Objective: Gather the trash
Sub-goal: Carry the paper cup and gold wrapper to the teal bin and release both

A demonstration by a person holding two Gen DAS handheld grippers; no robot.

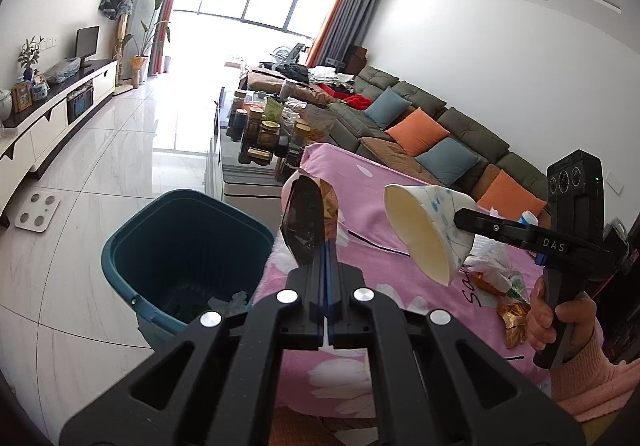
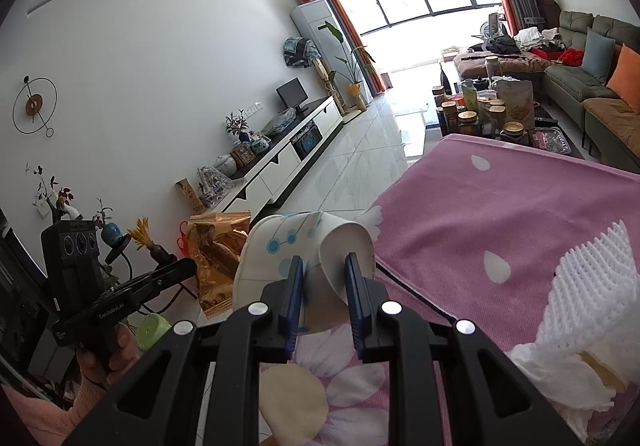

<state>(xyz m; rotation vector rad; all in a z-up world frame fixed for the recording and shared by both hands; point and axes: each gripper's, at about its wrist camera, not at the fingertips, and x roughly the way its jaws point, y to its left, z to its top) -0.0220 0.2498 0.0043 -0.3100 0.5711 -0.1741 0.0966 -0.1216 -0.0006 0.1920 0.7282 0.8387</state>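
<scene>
My left gripper (image 1: 325, 246) is shut on a brown and gold snack wrapper (image 1: 308, 219), which it holds in the air over the corner of the pink-clothed table (image 1: 384, 181). Just left of it, a teal bin (image 1: 132, 246) stands on the floor with some trash at its bottom. My right gripper (image 2: 324, 274) is shut on a squashed white paper cup (image 2: 276, 246) with blue dots, above the table's edge. In the left wrist view, the cup (image 1: 424, 230) points its mouth toward the bin. The right wrist view shows the left gripper (image 2: 186, 266) holding the wrapper (image 2: 216, 258).
More trash lies on the pink cloth: tissues and orange and gold wrappers (image 1: 496, 282), a white foam net (image 2: 592, 278). A coffee table crowded with jars (image 1: 264, 125) stands beyond, with a sofa (image 1: 440, 133) to the right. A scale (image 1: 38, 211) lies on the tiled floor.
</scene>
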